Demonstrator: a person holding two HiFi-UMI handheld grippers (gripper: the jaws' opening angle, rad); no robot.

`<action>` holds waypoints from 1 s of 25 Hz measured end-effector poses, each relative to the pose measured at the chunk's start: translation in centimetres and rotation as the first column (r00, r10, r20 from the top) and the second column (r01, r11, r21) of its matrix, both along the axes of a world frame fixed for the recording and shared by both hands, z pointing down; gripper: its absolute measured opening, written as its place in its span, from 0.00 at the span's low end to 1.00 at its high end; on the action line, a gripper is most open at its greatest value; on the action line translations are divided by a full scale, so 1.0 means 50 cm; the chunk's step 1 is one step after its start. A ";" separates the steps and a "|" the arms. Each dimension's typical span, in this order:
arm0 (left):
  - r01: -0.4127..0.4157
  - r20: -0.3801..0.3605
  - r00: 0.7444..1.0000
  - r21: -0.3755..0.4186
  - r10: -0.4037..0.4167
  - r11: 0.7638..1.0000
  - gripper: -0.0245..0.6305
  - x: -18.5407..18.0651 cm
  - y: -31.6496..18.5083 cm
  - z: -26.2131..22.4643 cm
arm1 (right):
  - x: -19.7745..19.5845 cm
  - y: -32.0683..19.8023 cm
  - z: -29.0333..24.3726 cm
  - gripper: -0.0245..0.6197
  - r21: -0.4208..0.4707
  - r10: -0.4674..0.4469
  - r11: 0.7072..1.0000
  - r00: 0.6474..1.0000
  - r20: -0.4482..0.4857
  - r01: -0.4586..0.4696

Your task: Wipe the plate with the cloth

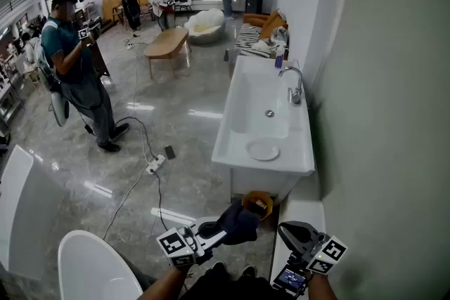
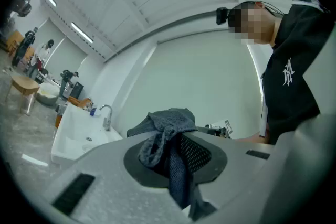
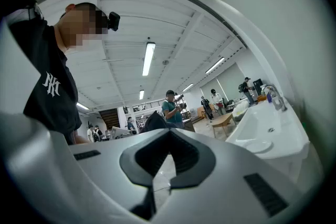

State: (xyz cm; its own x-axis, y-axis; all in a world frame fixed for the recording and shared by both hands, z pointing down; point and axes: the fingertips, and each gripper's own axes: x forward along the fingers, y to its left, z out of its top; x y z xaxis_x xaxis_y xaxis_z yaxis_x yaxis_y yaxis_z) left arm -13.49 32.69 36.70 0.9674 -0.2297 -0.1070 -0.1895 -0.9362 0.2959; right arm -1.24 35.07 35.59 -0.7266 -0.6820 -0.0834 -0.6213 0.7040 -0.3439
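The plate (image 1: 263, 150) lies in the near end of the sink (image 1: 226, 144), well ahead of the left tongs (image 1: 223, 231) clamped on the cloth (image 1: 240, 223), with the right tongs (image 1: 294, 231) closed and empty

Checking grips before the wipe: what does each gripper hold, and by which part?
The left gripper pinches the cloth by a bunched fold; the right gripper is shut, empty.

The plate (image 1: 263, 150) is found in the sink's (image 1: 249, 102) near end, the tap (image 1: 295, 89) on its right rim, the cloth (image 1: 235, 223) before the sink.
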 end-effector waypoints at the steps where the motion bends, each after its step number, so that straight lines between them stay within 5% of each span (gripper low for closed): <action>1: 0.000 -0.001 1.000 -0.002 0.000 1.000 0.10 0.000 0.001 0.001 | 0.000 0.001 0.001 0.04 0.000 0.000 1.000 1.000 0.000 0.000; 25: -0.019 -0.012 1.000 -0.008 0.019 1.000 0.10 -0.038 -0.035 0.012 | -0.036 -0.032 -0.001 0.05 0.014 0.025 1.000 1.000 -0.014 -0.025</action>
